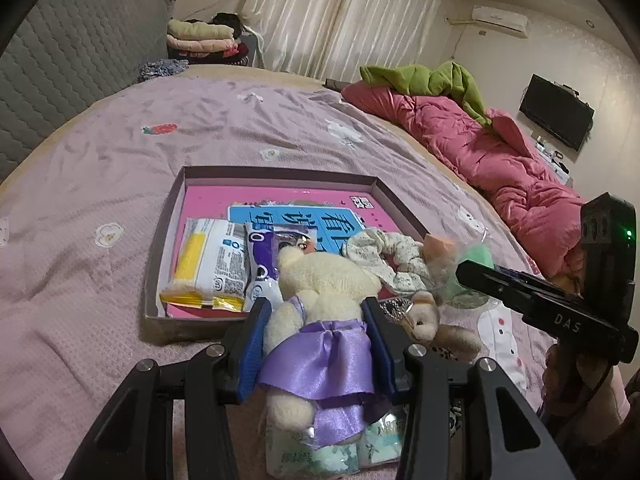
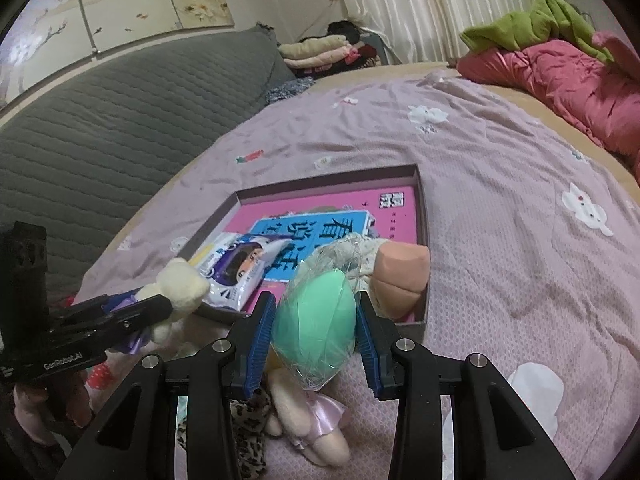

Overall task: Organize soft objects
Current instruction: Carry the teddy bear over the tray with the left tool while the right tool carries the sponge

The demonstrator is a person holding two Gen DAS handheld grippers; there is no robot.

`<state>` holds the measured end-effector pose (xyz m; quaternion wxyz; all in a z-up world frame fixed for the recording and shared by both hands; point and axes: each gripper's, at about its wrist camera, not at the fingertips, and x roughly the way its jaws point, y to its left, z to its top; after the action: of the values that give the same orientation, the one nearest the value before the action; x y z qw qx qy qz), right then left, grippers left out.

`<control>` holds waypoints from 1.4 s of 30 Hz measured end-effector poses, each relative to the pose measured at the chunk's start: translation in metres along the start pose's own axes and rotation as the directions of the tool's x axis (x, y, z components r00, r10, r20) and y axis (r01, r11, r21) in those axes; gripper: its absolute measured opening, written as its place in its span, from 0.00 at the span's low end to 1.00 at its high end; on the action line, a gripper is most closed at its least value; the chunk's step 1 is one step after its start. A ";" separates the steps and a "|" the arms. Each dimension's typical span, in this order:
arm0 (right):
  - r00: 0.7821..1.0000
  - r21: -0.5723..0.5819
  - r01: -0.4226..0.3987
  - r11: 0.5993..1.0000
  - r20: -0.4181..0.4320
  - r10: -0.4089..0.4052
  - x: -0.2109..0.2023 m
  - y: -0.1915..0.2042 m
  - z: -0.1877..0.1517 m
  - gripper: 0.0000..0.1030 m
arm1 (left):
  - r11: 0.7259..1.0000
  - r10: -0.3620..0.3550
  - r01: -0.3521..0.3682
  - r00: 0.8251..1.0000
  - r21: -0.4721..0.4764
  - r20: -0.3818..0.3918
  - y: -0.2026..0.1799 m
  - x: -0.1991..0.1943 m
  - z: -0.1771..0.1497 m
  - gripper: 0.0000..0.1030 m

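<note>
Only rightward: pink-skirted plush (image 2: 316, 420) underneath.

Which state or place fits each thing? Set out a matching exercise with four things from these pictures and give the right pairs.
Things:
1. cream teddy bear
2. green sponge
3. floral scrunchie
4. leopard-print cloth

States or places:
A. lying on the bedspread, outside the box
B. wrapped in clear film, clamped in the right tool
C. wearing a purple skirt, clamped in the left tool
D. lying inside the shallow box

Pairs: 1-C, 2-B, 3-D, 4-A
</note>
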<state>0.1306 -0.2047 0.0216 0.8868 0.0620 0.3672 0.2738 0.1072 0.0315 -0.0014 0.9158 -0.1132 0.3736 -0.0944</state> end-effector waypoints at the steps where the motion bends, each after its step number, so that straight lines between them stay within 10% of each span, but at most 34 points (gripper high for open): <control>1: 1.000 -0.001 -0.005 1.000 0.005 0.005 -0.001 0.001 0.000 0.39 | 1.000 0.002 -0.002 1.000 -0.003 0.005 0.001 -0.001 0.000 0.45; 42: 0.993 -0.082 -0.018 0.996 0.115 0.027 0.004 0.017 0.038 0.40 | 0.991 0.099 -0.089 0.990 -0.096 0.102 0.041 0.008 0.037 0.45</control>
<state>0.1514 -0.1843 0.0516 0.9053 0.0460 0.3030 0.2942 0.1428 0.0734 0.0077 0.9318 -0.1420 0.3330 -0.0276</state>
